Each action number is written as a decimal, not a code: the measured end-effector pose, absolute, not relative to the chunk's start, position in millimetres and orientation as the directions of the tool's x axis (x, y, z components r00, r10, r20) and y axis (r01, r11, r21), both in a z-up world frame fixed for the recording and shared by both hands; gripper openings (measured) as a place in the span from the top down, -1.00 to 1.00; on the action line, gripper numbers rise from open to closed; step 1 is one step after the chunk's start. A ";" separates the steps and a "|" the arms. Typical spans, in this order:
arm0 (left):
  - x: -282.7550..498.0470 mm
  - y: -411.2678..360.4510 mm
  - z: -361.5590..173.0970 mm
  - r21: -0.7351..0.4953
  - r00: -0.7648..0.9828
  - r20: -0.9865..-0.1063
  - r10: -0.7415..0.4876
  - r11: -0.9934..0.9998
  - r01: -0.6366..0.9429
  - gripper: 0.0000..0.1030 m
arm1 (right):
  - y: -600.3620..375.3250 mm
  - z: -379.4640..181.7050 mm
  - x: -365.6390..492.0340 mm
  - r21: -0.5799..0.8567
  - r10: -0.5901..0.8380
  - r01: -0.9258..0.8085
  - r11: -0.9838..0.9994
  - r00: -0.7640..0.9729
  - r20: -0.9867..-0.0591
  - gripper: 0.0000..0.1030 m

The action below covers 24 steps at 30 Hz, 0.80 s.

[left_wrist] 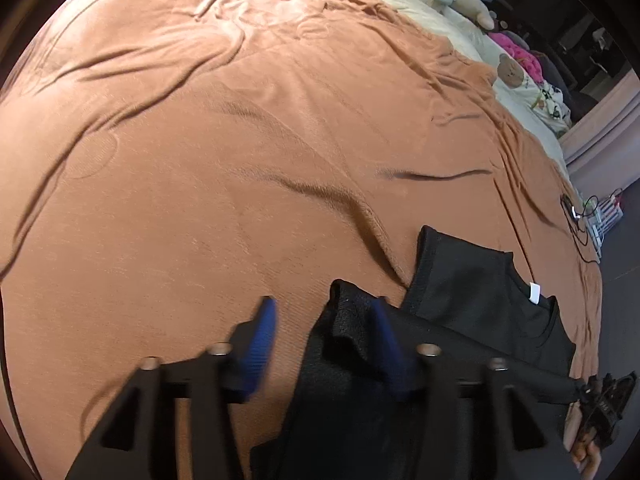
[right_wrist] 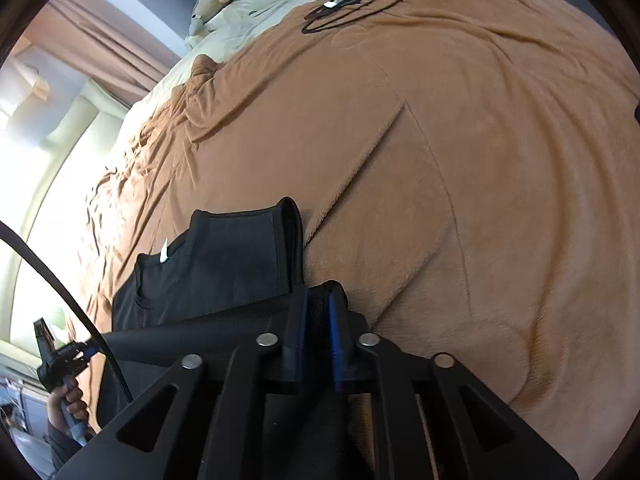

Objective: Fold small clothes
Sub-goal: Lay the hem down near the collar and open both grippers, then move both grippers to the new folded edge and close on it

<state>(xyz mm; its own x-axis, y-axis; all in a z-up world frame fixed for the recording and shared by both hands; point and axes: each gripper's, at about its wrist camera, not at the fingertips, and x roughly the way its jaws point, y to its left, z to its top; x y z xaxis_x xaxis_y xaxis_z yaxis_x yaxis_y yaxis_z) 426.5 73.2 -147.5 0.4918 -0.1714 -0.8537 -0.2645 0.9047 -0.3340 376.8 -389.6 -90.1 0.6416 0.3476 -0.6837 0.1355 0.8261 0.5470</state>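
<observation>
Nearest us, the left gripper (left_wrist: 322, 320) has its blue-padded fingers (left_wrist: 262, 328) spread wide, one pad over bare blanket, the other lying against the near left corner of the small black knit garment (left_wrist: 484, 288). Nothing is pinched there; the corner sits loose on the bed, which reads to me as a fold edge just laid down and let go.

Over on the right, the right gripper (right_wrist: 318, 300) has its fingers drawn close, with a dark band of the garment's edge between the blue pads. They look only lightly parted, so I'd judge the grip is easing off rather than biting hard. In the left view the same tool shows at the right edge, a person's hand (left_wrist: 588, 456) wrapped round its handle.

Between the two tools the near hem is folded up into a thick roll lying across the garment, both corners brought to the same line so the fold lands square.

Just beyond, the neckline lies flat, white label (left_wrist: 534, 292) facing up, armholes open: a sleeveless top, I'd say.

Farther out stretches the rumpled orange-brown fleece blanket (left_wrist: 240, 160) covering the bed, a black cable (right_wrist: 344, 12) coiled on it, and at the far end soft toys (left_wrist: 464, 0) on pale bedding.
</observation>
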 end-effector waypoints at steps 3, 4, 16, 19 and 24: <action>424.0 69.9 -144.9 -0.301 0.483 -0.861 -0.159 0.926 -0.230 -0.29 | -387.1 -74.5 371.3 0.491 0.294 0.111 0.864 0.680 -0.672 -0.59; 423.0 67.7 -144.7 -0.289 0.479 -0.864 -0.157 0.932 -0.217 -0.32 | -384.6 -68.0 366.8 0.479 0.286 0.091 0.873 0.700 -0.654 -0.63; 403.1 52.7 -141.5 -0.150 0.411 -0.905 -0.110 0.986 -0.067 -0.68 | -329.8 -68.1 352.5 0.209 0.248 -0.138 0.968 0.638 -0.729 -0.63; 399.6 51.9 -139.9 -0.101 0.396 -0.915 -0.079 0.994 -0.036 -0.68 | -318.0 -65.9 355.1 0.142 0.210 -0.157 0.977 0.632 -0.746 -0.63; 393.8 51.5 -133.8 -0.020 0.400 -0.916 -0.038 0.999 0.049 -0.68 | -304.1 -70.9 355.3 0.070 0.163 -0.174 0.982 0.603 -0.781 -0.63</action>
